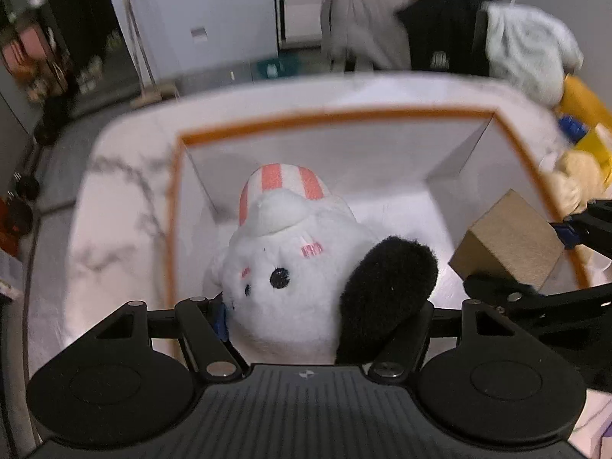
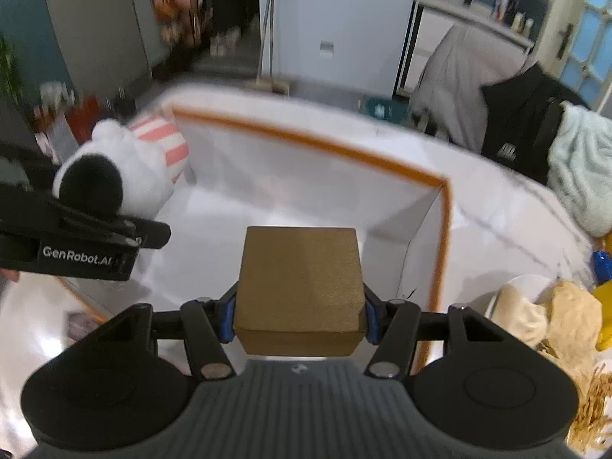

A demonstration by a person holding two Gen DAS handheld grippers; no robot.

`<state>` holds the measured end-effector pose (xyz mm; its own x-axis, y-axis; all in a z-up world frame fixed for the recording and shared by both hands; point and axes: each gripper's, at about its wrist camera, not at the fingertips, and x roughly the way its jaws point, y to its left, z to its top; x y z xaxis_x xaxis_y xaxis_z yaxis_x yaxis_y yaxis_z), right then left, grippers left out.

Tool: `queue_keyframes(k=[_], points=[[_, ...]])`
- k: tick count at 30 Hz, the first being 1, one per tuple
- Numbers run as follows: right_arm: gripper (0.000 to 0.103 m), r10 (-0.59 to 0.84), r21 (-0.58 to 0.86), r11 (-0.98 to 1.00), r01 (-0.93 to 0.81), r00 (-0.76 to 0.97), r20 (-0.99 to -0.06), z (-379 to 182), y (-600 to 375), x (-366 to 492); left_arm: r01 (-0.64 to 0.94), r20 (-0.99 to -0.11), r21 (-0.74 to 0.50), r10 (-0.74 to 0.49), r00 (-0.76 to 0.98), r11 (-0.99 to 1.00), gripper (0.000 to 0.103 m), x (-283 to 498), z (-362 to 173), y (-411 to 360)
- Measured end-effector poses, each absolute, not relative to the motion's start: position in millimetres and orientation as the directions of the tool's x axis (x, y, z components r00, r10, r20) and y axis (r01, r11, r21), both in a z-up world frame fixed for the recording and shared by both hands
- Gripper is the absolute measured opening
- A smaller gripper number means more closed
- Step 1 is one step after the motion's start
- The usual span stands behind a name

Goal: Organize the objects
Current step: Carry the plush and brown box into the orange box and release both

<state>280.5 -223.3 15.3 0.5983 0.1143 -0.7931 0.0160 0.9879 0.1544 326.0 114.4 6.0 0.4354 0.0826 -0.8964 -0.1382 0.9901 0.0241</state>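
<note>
My left gripper [image 1: 325, 317] is shut on a white plush toy [image 1: 290, 267] with a black ear and a pink-striped hat, held above the left half of a white storage box with an orange rim [image 1: 336, 116]. My right gripper [image 2: 300, 315] is shut on a brown cardboard cube [image 2: 300, 287], hanging over the right half of the same box [image 2: 306, 141]. In the left wrist view the cube [image 1: 508, 241] and the right gripper [image 1: 535, 264] show at the right. In the right wrist view the plush toy [image 2: 126, 168] and the left gripper's finger [image 2: 88, 229] show at the left.
The box stands on a white marble-pattern table [image 1: 114, 199]. Yellow, blue and cream items [image 2: 554, 313] lie on the table right of the box. A pale blue blanket [image 1: 528, 53] and dark clothes [image 2: 520, 122] hang behind. A grey-clothed person [image 1: 367, 19] stands beyond the table.
</note>
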Motion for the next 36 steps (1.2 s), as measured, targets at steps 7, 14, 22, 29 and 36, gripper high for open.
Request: queue_keyframes(k=[7,14,22,29,36], points=[[0.061,0.119,0.091,0.992,-0.084,0.436,-0.892,-24,-209,322,-0.081,-0.922,0.147,0.166,0.350,0.986,0.078,345,-19,101],[0.061,0.137,0.088,0.985,-0.149,0.367,-0.920,-23,-204,330,-0.005,-0.942,0.160,0.154,0.298,0.987,0.078,352,-35,92],[0.061,0.109,0.048,0.976,-0.213,0.283,-0.953,-30,-200,338,0.013,-0.971,0.153,0.148,0.187,0.988,0.079,369,-56,91],[0.062,0.107,0.054,0.971,-0.235,0.221,-0.969,-42,-197,337,0.038,-0.979,0.153,0.147,0.139,0.987,0.082,369,-65,91],[0.086,0.089,0.026,0.971,-0.236,0.262,-0.961,-26,-196,329,0.054,-0.987,0.123,0.116,0.114,0.991,0.085,367,-69,97]])
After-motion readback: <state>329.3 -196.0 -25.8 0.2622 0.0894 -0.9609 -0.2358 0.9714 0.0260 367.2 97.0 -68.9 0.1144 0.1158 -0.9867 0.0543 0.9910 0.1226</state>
